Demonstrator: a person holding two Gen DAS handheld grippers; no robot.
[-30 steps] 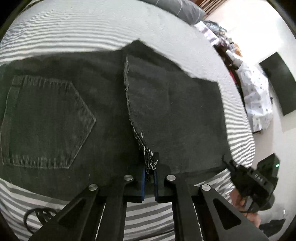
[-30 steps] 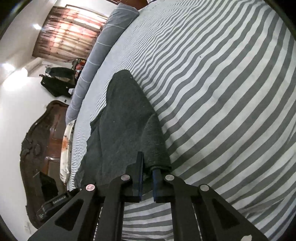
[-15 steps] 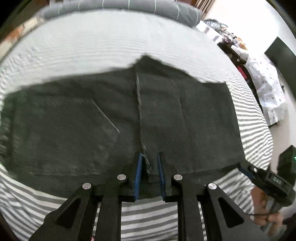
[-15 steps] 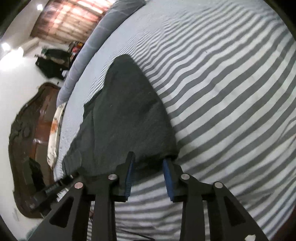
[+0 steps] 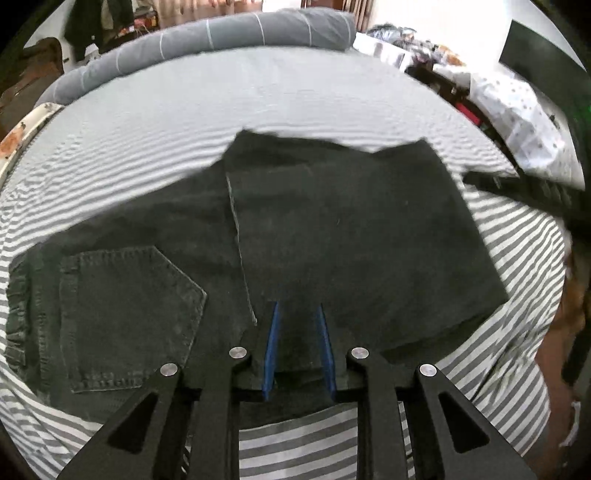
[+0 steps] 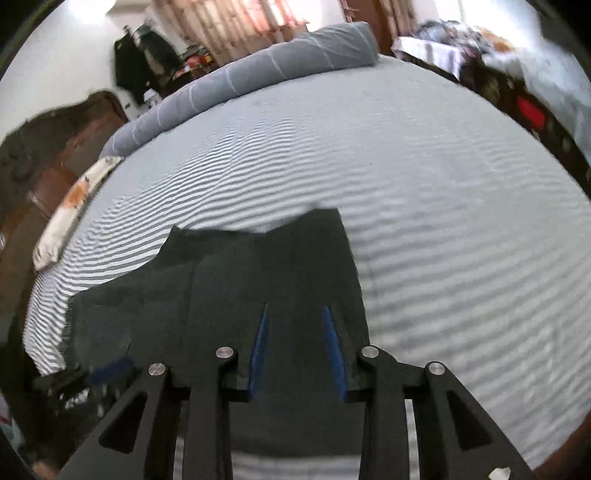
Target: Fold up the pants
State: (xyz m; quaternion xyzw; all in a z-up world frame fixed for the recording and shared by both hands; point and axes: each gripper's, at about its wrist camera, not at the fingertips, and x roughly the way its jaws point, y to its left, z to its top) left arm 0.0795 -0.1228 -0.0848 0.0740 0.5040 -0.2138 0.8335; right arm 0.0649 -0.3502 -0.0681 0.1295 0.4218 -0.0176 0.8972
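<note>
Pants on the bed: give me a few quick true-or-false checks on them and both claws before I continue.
1. The pants lie folded over on the striped bed. True.
2. The left claw is clamped on the hem. False: its jaws stand apart, holding nothing.
3. A back pocket faces up. True.
4. The right claw holds a pant leg in the air. False: it is open above the flat pants.

— We see daylight glowing through the curtains (image 6: 236, 26), washing out the far wall.
— We agree; the bed (image 6: 443, 221) stripes smear with motion blur, and fisheye bends every edge.
</note>
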